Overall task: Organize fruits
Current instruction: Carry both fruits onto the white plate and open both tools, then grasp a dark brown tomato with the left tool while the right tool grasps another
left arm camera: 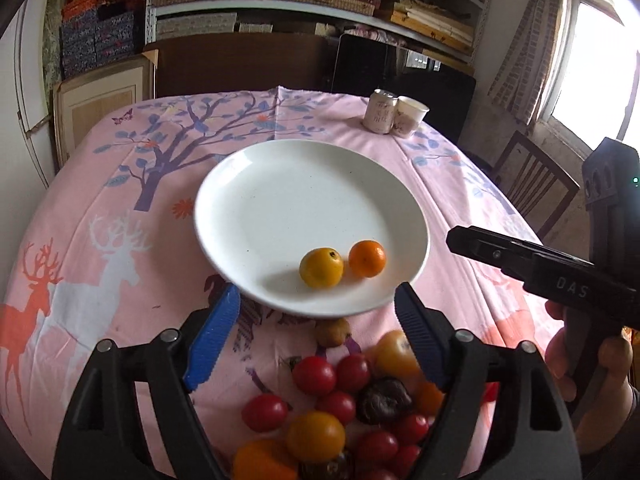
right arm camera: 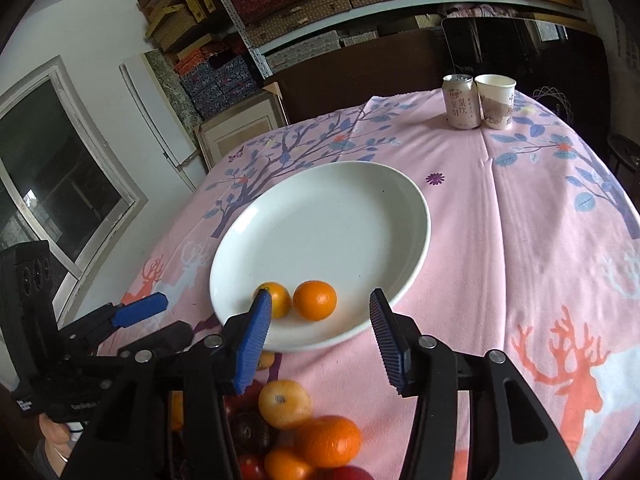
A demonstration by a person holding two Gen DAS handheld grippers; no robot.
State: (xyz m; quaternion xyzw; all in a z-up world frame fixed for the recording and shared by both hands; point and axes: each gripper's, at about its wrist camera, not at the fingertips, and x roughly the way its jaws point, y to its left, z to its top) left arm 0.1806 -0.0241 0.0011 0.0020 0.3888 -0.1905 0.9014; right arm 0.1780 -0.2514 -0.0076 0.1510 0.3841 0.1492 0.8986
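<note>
Both my tools hang released and empty; the fruit pile [left arm camera: 352,408] lies just under my left tool [left arm camera: 316,340], the plate [left arm camera: 280,200] beyond it.

Most of the white plate [right arm camera: 320,220] lies bare, with only two oranges [right arm camera: 315,300] near its front rim. A pile of fruit [left arm camera: 340,408] crowds the worktop's near edge. A can [right arm camera: 460,100] and paper cup [right arm camera: 496,100] stand touching at the far edge, with bare cloth between.

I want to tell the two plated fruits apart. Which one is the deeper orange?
The right-hand fruit on the white plate, in both views: it is a deeper orange, while its neighbour is yellower, with a dark spot on top.
</note>
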